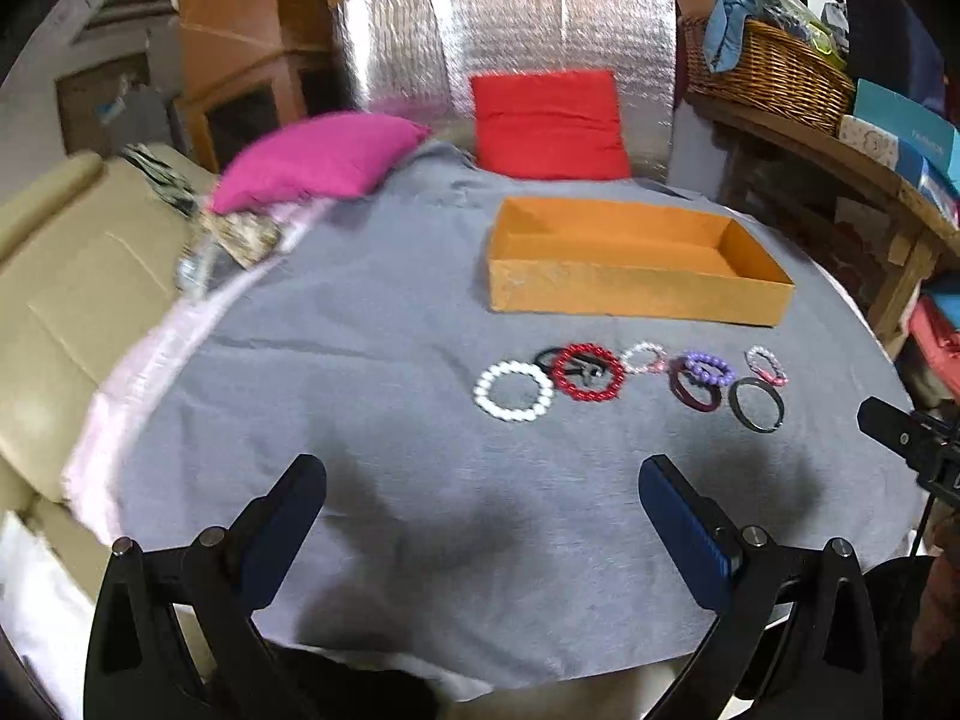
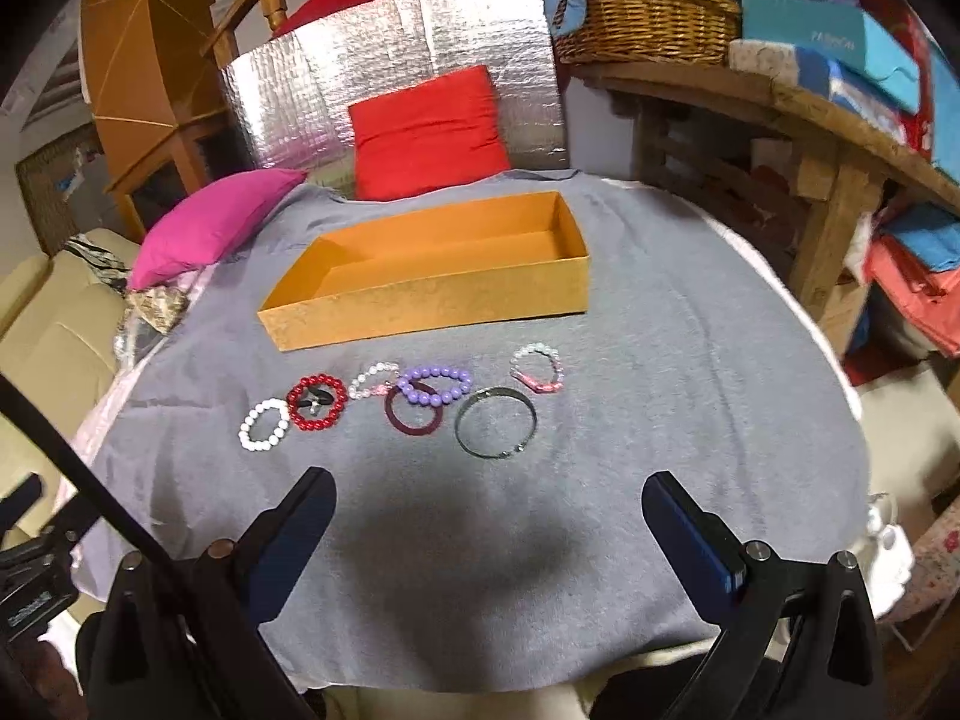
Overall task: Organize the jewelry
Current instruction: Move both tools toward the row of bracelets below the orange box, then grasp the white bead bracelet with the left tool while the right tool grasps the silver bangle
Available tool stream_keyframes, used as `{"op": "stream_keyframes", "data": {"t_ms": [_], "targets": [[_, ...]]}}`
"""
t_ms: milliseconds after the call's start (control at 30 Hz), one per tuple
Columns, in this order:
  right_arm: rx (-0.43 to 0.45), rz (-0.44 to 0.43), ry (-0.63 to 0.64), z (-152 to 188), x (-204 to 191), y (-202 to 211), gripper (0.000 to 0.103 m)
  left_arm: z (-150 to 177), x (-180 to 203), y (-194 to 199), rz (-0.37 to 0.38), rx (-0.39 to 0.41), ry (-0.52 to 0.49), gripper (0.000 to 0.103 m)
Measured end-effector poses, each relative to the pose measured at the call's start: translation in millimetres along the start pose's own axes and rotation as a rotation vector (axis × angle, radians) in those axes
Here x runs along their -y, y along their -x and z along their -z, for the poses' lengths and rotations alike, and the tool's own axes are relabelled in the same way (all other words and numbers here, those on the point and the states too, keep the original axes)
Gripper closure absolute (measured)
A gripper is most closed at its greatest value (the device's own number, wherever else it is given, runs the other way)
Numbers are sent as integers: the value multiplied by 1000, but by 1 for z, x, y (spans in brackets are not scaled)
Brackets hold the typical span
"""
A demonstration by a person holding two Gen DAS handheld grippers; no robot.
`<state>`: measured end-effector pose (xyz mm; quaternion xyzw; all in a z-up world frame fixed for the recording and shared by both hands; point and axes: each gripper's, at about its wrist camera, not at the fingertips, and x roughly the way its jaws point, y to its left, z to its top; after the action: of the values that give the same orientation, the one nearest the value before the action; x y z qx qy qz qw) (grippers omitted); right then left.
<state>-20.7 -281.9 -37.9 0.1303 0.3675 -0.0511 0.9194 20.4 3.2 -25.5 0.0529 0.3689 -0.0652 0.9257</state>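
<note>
Nearest, the left gripper (image 1: 480, 501) is hovering over the wrinkled grey cloth (image 1: 372, 324) with its dark blue-padded fingers (image 1: 690, 525) spread wide and holding nothing, and the right gripper (image 2: 487, 519) is doing the same, wide open and empty above its own shadow. Just beyond them a row of bracelets is lying flat on the cloth. At the left end the white pearl-bead bracelet (image 2: 263, 424) is sitting just beside the glossy red bead bracelet (image 2: 317, 403), which is ringing a small dark item I cannot identify. Next, a small clear-and-pink bead bracelet (image 2: 373, 382) is lying slightly farther back, and the lilac bead bracelet (image 2: 436, 385) is overlapping the far edge of the flat maroon bangle (image 2: 414, 414). To the right, the thin dark metal bangle (image 2: 495, 430) is lying alone, with another pale pink-and-clear bead bracelet (image 2: 538, 367) behind it. Farther back, the shallow orange cardboard box (image 2: 420, 300) is standing open and showing only its bare floor. Beyond it, a magenta cushion (image 1: 318, 159) and a red cushion (image 1: 549, 123) are resting at the cloth's far edge, the red one leaning against a silver quilted foil panel (image 1: 510, 30).
</note>
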Motion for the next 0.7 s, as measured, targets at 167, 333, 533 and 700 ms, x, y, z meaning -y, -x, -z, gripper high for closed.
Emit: {"op": "stream_keyframes", "data": {"t_ms": [167, 333, 533, 700], "targets": [[-52, -85, -15, -9, 24, -31, 0, 3, -4, -47, 59, -21, 5, 0], [-114, -95, -74, -16, 44, -62, 0, 1, -4, -91, 31, -38, -47, 0], [-212, -54, 3, -14, 31, -103, 1, 2, -14, -124, 89, -129, 19, 0], [-296, 7, 90, -15, 15, -140, 7, -10, -15, -140, 66, -143, 39, 0]]}}
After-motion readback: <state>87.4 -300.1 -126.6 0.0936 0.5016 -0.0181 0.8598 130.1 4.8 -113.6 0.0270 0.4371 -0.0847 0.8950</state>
